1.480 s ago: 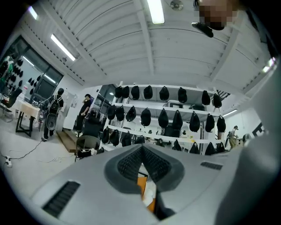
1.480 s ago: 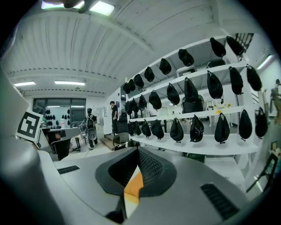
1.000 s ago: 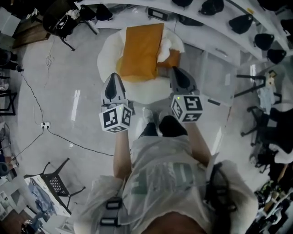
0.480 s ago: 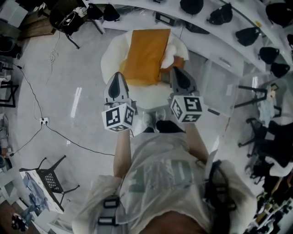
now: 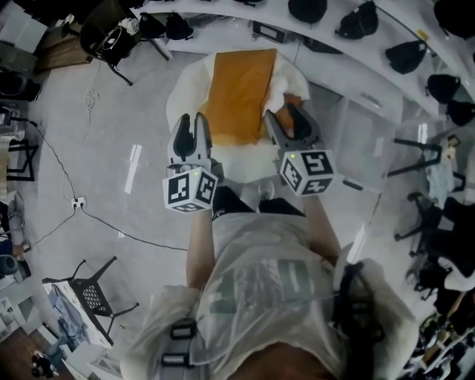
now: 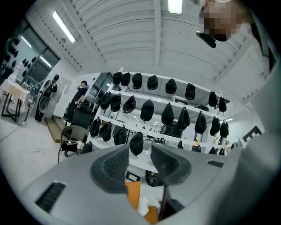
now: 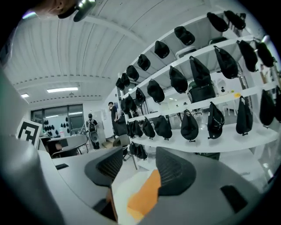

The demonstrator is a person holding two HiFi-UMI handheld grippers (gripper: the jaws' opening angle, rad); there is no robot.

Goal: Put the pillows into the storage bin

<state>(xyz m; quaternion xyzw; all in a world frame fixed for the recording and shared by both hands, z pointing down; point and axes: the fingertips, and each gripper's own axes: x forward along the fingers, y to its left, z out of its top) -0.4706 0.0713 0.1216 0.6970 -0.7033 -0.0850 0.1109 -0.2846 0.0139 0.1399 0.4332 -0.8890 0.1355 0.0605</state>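
**Both grippers open, level and facing the pillow pile**

The person stands before a white round cushion (image 5: 182, 93) on the floor. An orange pillow (image 5: 237, 89) lies lengthwise across its top. A white pillow (image 5: 277, 80) is tucked against the orange pillow's right edge, and a second orange piece (image 5: 294, 101) shows beside that.

The left gripper (image 5: 191, 126) and the right gripper (image 5: 280, 113) are held side by side, pointing forward at the near end of the pile. One stands toward each near corner of the orange pillow, which probably prepares a two-handed lift of a wide, soft thing.

The jaws of both have just been opening. In the left gripper view they stand moderately apart. In the right gripper view they stand wider. Neither pair presses on anything. Orange and white fabric shows below and beyond each gap, not pinched in it, so no pillow is held yet.

A clear box (image 5: 367, 126) stands on the floor to the right of the cushion. It is judged to be the storage bin, though its outline is faint. No pillow appears inside it, so the task seems to be at its start.

Curved shelves (image 5: 356, 52) hung with dark bags (image 5: 355, 21) run behind the pile. They take no part in the task.
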